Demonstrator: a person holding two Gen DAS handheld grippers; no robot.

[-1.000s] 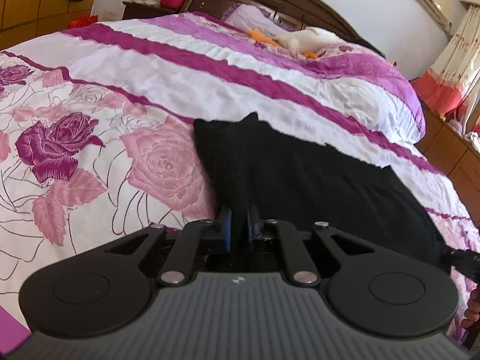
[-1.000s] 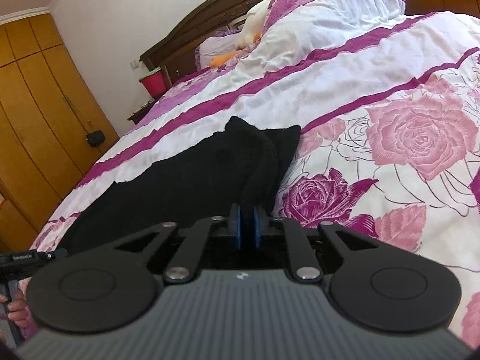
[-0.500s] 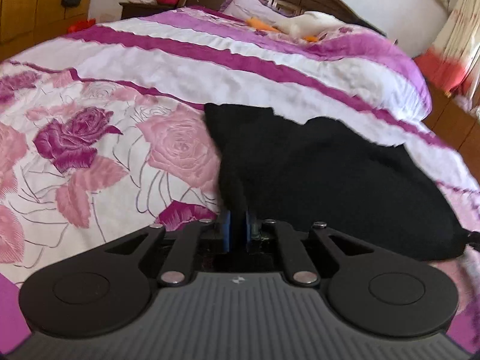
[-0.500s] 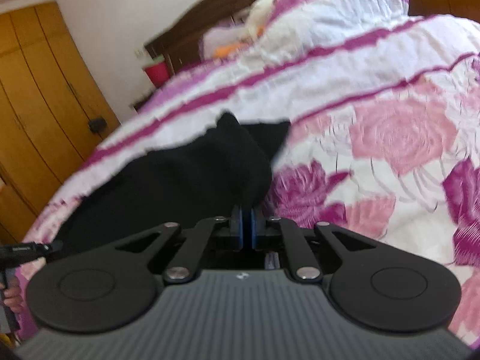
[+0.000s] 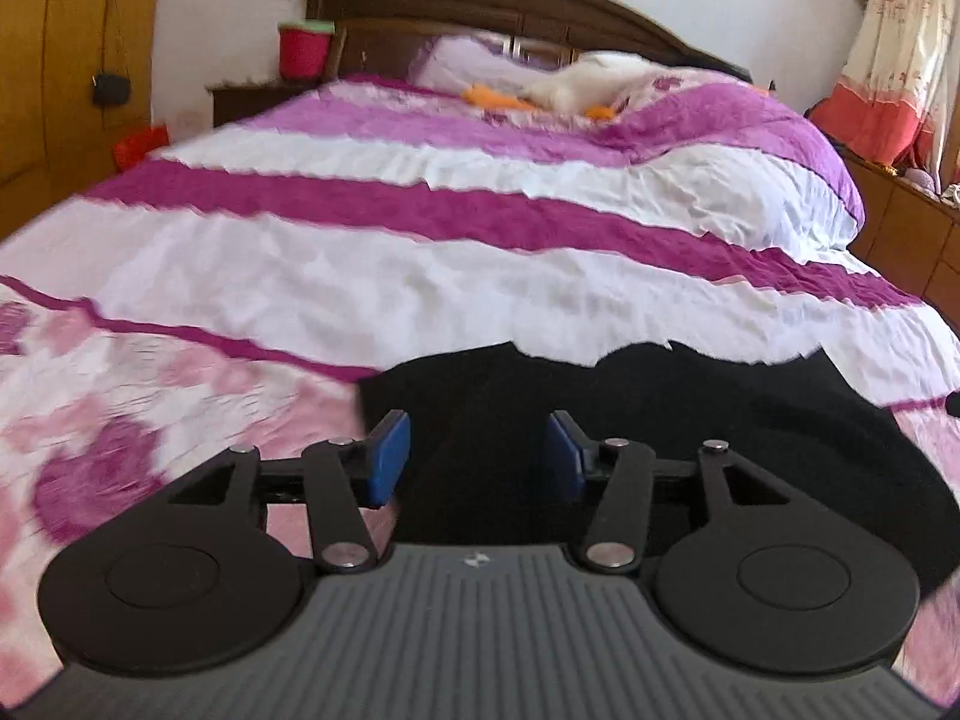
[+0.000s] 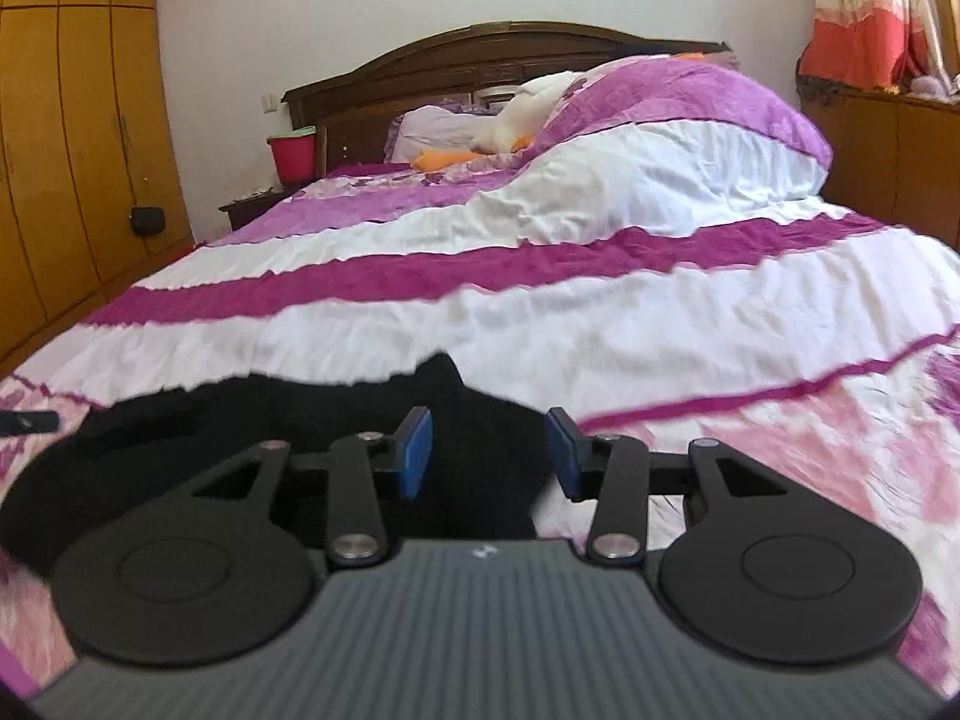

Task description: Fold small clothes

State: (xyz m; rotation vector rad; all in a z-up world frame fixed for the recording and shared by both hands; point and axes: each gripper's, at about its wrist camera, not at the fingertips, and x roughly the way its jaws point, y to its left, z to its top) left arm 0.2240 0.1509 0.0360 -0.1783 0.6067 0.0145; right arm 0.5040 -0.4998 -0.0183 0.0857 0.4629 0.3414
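Note:
A black garment [image 5: 690,420] lies flat on the bedspread [image 5: 420,276], at its near end. My left gripper [image 5: 477,456] hangs above the garment's left part, its jaws opening, the blue pads [image 5: 387,459] apart and touching no cloth. In the right wrist view the same black garment [image 6: 252,438] spreads to the lower left. My right gripper [image 6: 489,453] hovers over its right edge, jaws opening too, blue pads [image 6: 417,450] clear of the fabric. Nothing is pinched in either one. The left gripper's tip [image 6: 27,420] shows at the far left.
A pink and white rose-patterned bedspread with purple stripes covers the bed. Pillows and a white soft toy [image 5: 588,84] lie by the dark headboard [image 6: 492,54]. A red bucket [image 5: 303,51] stands on the nightstand; wooden wardrobes [image 6: 66,138] line the left wall, a cabinet [image 6: 888,150] the right.
Both grippers were shut on the black garment's corners; both have let go and opened. Both have lifted and drawn back, and the views now look further up the bed.

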